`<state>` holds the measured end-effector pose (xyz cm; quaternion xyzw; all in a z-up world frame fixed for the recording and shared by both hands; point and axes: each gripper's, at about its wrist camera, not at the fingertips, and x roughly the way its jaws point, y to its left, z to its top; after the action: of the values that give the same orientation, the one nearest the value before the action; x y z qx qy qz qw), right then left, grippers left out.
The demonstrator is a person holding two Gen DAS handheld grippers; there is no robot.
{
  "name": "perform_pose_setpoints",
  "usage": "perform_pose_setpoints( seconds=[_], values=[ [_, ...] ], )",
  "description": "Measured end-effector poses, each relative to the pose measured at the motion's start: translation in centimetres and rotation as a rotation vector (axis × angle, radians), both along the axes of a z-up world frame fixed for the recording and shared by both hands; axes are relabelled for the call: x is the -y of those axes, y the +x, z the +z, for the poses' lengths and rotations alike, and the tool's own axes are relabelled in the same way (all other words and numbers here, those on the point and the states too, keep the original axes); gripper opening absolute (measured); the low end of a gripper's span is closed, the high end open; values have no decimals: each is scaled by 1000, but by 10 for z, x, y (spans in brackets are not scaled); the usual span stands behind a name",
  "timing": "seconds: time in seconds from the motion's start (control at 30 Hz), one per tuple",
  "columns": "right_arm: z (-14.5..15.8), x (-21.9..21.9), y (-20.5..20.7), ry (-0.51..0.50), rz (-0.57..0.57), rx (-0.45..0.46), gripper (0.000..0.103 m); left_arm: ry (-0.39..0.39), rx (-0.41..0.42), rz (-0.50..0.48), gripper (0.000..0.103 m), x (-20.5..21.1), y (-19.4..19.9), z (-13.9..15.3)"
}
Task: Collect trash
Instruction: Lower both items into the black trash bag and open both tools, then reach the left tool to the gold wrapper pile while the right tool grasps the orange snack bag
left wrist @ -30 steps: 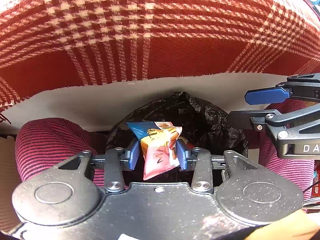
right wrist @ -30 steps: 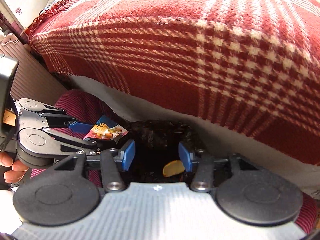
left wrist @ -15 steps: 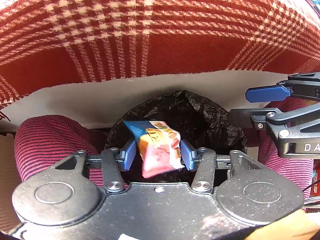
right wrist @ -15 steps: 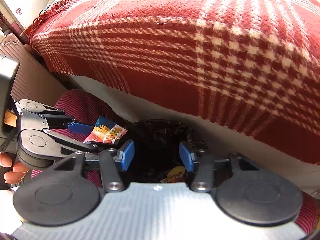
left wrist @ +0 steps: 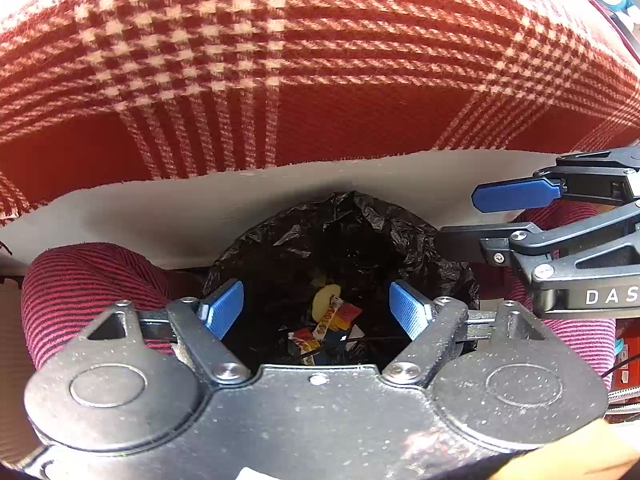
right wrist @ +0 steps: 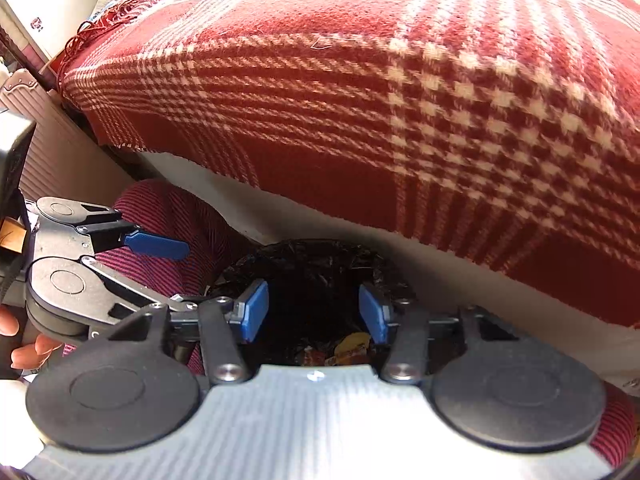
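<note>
A bin lined with a black bag (left wrist: 360,240) (right wrist: 320,256) stands on the floor between a person's legs. Several snack wrappers (left wrist: 328,320) (right wrist: 344,350) and a yellow chip (left wrist: 325,298) lie at its bottom. Directly above the bin mouth my left gripper (left wrist: 316,304) (right wrist: 168,272) points down, its jaws opening, with nothing between the blue pads. My right gripper (right wrist: 312,312) (left wrist: 492,220) hangs open over the same bin from the right, also holding nothing.
A red and white plaid blanket (left wrist: 320,60) covers a bed with a white edge (left wrist: 160,216) just behind the bin. Striped trouser legs (left wrist: 88,280) (left wrist: 576,328) flank the bin. A beige ribbed suitcase (right wrist: 60,160) stands at the left.
My left gripper's jaws spread apart and the pink and blue snack wrapper dropped out of them into the bin. Neither gripper shifted position.
</note>
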<state>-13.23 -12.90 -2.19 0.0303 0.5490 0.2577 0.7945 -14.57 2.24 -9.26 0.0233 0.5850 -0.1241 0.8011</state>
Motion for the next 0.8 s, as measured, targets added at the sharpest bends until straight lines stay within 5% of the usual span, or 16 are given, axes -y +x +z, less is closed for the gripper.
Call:
perform_pose_setpoints(
  seconds=[0.4, 0.6, 0.8],
  values=[
    [24, 11, -1, 33, 37, 48, 69, -62, 81, -47, 80, -12, -9, 47],
    [85, 34, -3, 131, 96, 200, 78, -125, 220, -107, 81, -25, -10, 106],
    [140, 56, 7, 147, 17, 420, 89, -179, 431, -98, 90, -31, 11, 167]
  ],
)
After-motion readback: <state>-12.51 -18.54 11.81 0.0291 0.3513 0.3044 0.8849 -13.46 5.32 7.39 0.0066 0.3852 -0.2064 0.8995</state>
